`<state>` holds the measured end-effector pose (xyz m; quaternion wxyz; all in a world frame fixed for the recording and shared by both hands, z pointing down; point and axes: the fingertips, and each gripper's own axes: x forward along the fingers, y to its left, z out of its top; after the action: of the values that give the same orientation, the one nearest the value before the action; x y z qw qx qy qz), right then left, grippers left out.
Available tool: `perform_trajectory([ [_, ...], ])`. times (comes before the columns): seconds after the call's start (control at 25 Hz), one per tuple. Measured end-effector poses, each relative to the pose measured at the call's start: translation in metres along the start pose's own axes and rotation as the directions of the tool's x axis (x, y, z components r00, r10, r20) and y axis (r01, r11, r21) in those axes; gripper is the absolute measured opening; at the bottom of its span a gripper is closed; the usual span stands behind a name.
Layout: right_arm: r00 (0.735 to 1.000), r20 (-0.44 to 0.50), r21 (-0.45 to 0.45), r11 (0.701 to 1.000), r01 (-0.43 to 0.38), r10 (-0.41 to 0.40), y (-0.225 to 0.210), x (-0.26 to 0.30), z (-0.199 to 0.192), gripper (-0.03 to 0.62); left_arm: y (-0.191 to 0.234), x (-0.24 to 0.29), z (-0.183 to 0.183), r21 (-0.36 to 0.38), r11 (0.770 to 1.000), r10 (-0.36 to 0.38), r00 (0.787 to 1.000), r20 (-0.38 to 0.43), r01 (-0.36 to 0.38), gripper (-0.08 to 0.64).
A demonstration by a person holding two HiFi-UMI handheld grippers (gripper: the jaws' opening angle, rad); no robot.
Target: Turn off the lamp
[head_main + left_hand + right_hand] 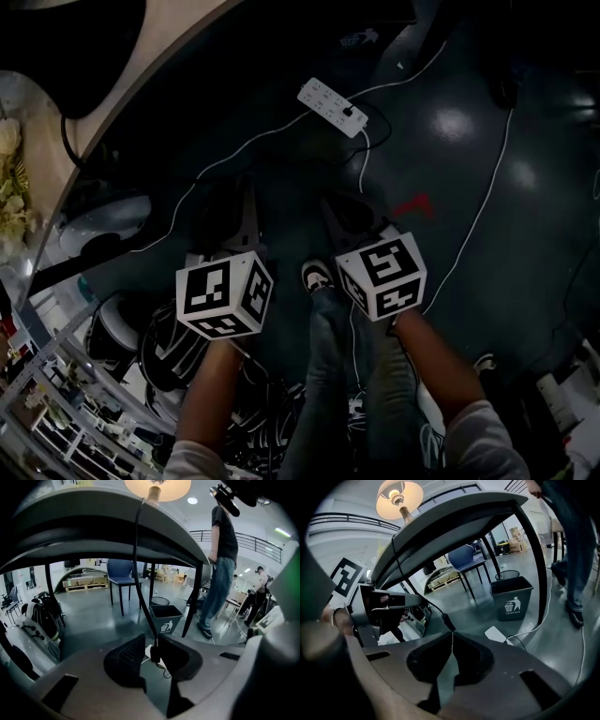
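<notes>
Seen from the head view, the left gripper [239, 202] and right gripper [342, 214] reach side by side over a dark floor, the person's shoes below them, a white power strip [333, 107] with its white cable [234, 150] lying farther out and the rim of a pale table [169, 28] curving across the upper left; nothing to be switched shows here. In the left gripper view, the lamp [158, 485] glows on top of the table, lit and so not yet dealt with, while its black cord [136, 550] drops over the table's edge to a small inline switch [154, 653] that shows in the gap of the left jaws, which stand apart and press on nothing; whether the switch hangs between the pads or just beyond them cannot be told. A trash bin [166, 618] and a standing person [222, 550] are behind. In the right gripper view, the same switch hangs just past the right jaws, which are together and empty, with the left gripper off to the left and the lit shade overhead. The switch looks like a light, hard plastic block on a limp cord, likely to swing aside under any push, so the sensible hold is on the block's flat sides, or on the cord right above it, with the open left jaws, leaving the right gripper's closed tips to press the button; a hard pull on the cord could drag the lamp toward the table's edge
</notes>
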<state>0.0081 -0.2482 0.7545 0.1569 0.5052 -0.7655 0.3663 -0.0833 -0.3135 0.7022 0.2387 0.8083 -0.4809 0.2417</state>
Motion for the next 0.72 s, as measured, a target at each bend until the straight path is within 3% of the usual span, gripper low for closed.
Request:
perform_trajectory([
  [0.28,1.000,-0.007,-0.004,1.000,-0.007,0.007,0.004,0.010,0.000,0.002,0.005,0.004,0.023,0.007,1.000,0.002,0.999,0.040,-0.002,0.069],
  [0.56,1.000,-0.016,-0.028,0.999,-0.022,0.021,0.004,0.019,0.002,0.003,-0.001,-0.003,0.024,-0.044,0.998,-0.045,0.999,0.003,0.045,0.042],
  [0.72,0.998,-0.023,-0.069,0.996,-0.064,0.063,0.010,0.024,0.005,0.065,-0.012,-0.015,0.028,-0.041,0.996,-0.080,0.997,-0.011,0.079,0.037],
])
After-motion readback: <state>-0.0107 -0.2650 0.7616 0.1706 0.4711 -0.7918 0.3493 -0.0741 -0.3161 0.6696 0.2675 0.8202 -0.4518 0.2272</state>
